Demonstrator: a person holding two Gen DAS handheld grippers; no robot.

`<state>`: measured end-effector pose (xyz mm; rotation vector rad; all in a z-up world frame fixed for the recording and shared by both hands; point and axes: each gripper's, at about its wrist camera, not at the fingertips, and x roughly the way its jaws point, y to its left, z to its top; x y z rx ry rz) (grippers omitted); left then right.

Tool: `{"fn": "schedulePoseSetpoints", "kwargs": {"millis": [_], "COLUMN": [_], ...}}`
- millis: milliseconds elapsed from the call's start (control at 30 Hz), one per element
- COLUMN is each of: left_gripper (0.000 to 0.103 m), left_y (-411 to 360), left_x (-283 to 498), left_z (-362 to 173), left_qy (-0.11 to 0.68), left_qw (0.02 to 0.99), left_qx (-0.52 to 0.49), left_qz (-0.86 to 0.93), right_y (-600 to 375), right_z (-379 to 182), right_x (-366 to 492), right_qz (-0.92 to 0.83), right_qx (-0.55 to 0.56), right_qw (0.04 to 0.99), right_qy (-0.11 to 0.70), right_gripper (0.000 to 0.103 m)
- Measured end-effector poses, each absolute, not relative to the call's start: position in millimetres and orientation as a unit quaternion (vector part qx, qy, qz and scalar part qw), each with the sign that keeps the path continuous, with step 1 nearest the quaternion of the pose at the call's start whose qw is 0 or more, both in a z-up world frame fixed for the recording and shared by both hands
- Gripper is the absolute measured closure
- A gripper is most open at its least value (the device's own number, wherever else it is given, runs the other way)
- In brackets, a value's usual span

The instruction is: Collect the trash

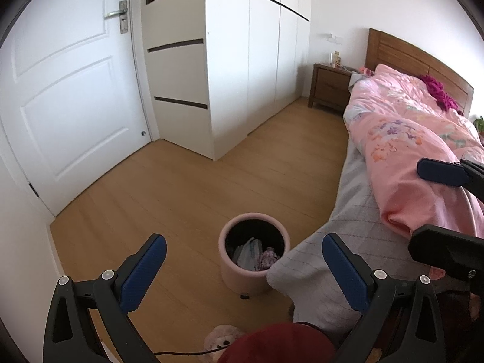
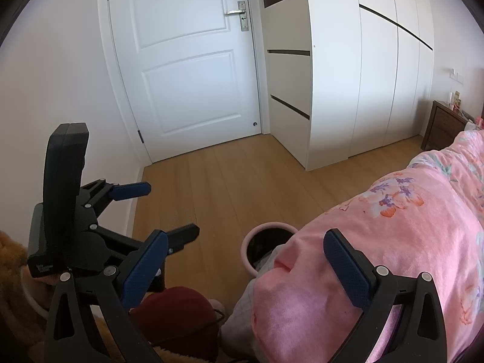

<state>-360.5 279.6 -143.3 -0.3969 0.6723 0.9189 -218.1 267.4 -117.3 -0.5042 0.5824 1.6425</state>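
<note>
Now both jaws gape, nothing held: left gripper, right gripper. Scan floor beside pink bin; approach low.

- A white panelled door with a metal lever handle stands shut at far left.
- Tall white wardrobes with dark slots line the far wall.
- Light wooden plank flooring covers the room.
- A dark wooden nightstand sits beside the wooden-headboard bed at right, under soft daylight.
</note>
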Motion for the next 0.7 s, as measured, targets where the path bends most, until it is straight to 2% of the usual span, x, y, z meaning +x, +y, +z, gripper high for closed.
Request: {"fn": "schedulePoseSetpoints", "kwargs": {"millis": [700], "left_gripper": [0.000], "left_y": [278.5], "left_x": [-363.3], "left_z": [-144.2], "left_qy": [0.308], "left_qw": [0.839], "left_qx": [-0.216], "left_qz": [0.393], "right_y": [264.8], "right_z": [-119.0], "right_x": [-219.9], "right_qz": [0.715], "right_qx": [-0.221], "right_qw": [0.614], "right_qy": [0.251], "right_gripper": [0.001]}}
